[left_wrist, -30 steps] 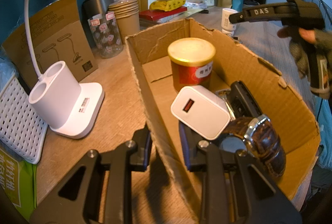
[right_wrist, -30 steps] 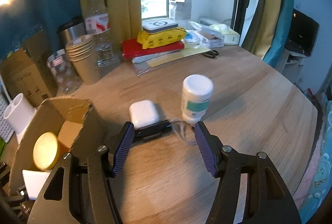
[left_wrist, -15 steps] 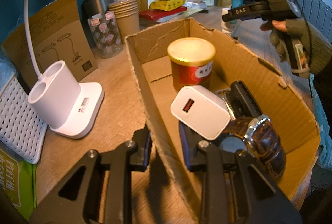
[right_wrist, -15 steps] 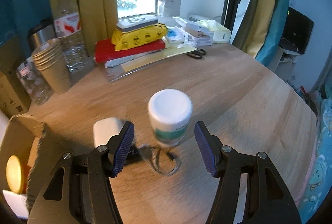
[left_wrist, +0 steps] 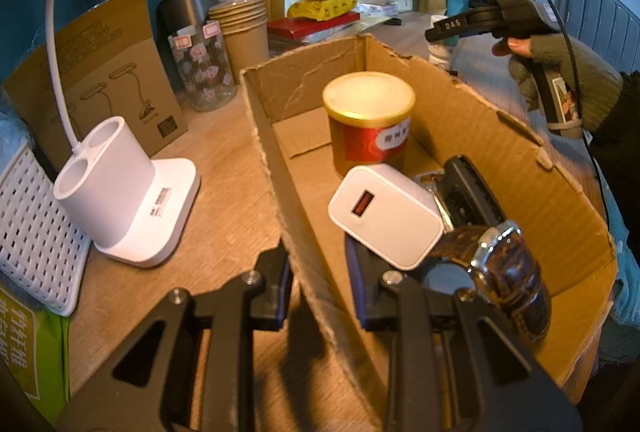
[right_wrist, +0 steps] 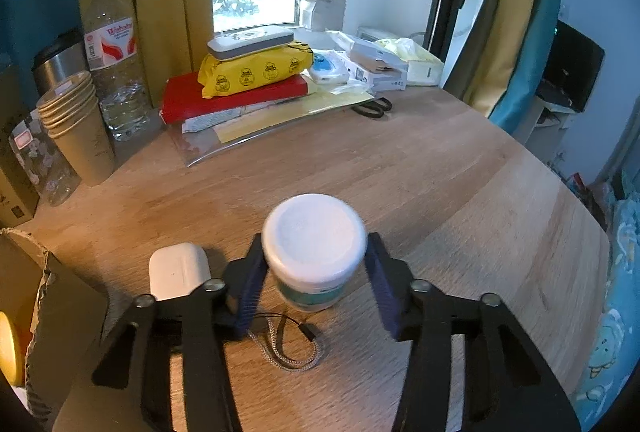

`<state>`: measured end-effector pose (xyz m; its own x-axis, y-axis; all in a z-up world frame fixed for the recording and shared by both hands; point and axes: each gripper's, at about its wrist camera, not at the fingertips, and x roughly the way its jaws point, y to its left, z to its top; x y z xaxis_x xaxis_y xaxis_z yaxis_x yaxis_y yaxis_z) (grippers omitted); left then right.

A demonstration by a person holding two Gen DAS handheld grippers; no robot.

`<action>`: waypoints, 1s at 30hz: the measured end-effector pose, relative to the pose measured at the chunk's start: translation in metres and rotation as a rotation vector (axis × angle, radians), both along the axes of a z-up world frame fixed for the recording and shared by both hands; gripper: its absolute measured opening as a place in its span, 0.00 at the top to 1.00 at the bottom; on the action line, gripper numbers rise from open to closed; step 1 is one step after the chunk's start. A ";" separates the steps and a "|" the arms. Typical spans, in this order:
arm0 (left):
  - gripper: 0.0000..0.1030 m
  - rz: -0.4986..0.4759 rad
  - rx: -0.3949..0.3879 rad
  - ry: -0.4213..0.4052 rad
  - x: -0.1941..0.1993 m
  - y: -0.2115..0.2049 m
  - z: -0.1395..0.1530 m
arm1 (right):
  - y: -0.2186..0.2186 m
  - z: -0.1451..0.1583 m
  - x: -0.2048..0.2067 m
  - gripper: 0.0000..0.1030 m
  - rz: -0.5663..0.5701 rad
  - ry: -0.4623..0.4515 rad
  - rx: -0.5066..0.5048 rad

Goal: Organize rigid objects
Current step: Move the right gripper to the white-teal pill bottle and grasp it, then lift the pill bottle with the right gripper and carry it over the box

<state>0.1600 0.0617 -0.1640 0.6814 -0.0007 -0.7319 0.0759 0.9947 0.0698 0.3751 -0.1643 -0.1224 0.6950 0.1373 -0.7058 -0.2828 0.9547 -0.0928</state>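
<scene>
A cardboard box (left_wrist: 520, 167) holds a red tin with a gold lid (left_wrist: 368, 119), a white charger (left_wrist: 386, 216), a black device (left_wrist: 468, 191) and a brown-strapped watch (left_wrist: 508, 268). My left gripper (left_wrist: 316, 284) is shut on the box's near wall. My right gripper (right_wrist: 314, 288) is open, its fingers either side of a white-lidded jar (right_wrist: 314, 252) with a teal label, standing on the table. A white earbud case (right_wrist: 178, 270) and a grey lanyard (right_wrist: 288, 350) lie beside it. The right gripper also shows in the left wrist view (left_wrist: 440, 31).
A white lamp base (left_wrist: 120, 191), a white perforated basket (left_wrist: 28, 232) and a brown carton (left_wrist: 100, 71) stand left of the box. Paper cups (right_wrist: 78, 123), a water bottle (right_wrist: 114, 59), a red book stack (right_wrist: 240, 91) and scissors (right_wrist: 374, 105) are at the table's back.
My right gripper has moved forward and down until the white-lidded jar sits between its open fingers. The left gripper and the box have not moved.
</scene>
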 end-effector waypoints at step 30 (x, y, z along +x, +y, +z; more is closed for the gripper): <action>0.75 0.000 0.000 0.000 0.000 0.000 0.000 | 0.015 0.073 -0.105 0.55 0.117 -0.105 0.058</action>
<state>0.1600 0.0616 -0.1641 0.6814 -0.0009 -0.7319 0.0763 0.9946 0.0698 0.2705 -0.1496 -0.0497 0.7416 0.2603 -0.6183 -0.3841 0.9204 -0.0732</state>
